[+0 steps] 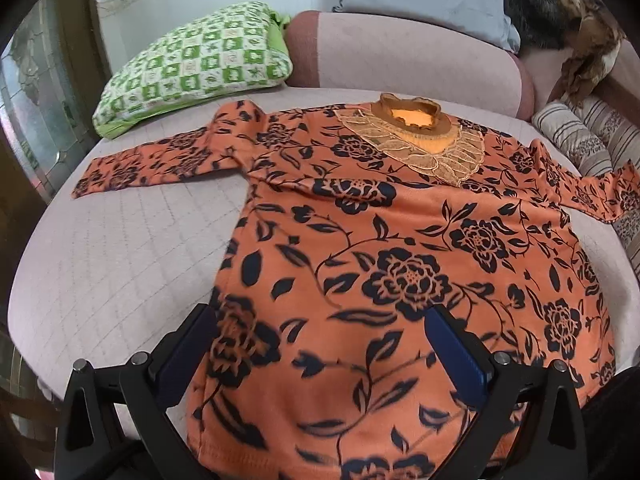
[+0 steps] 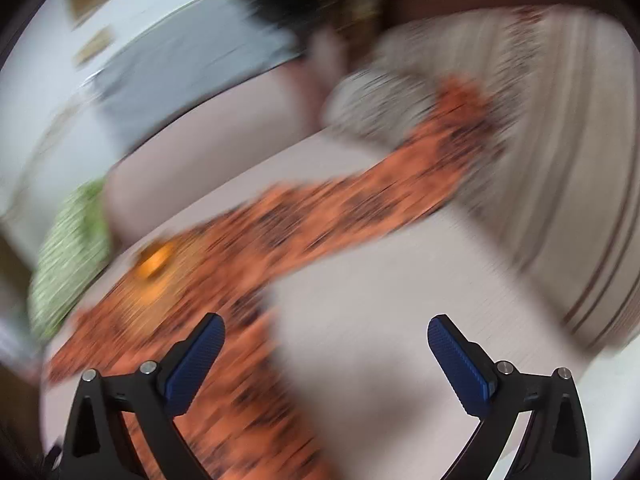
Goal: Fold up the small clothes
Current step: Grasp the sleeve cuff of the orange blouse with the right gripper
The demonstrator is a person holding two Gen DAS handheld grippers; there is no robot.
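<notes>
With both sets of jaws apart and empty, your left gripper [image 1: 320,344] straddles the flat orange top's [image 1: 400,240] hem, so pinch its corner cleanly before folding.

Left tool [image 1: 320,344]: black plastic arms with triangular cut-outs, silver round pins at the joints, blue ribbed pads [image 1: 456,356] on both fingers. Right tool [image 2: 326,354]: same build, same blue pads [image 2: 460,364].
</notes>
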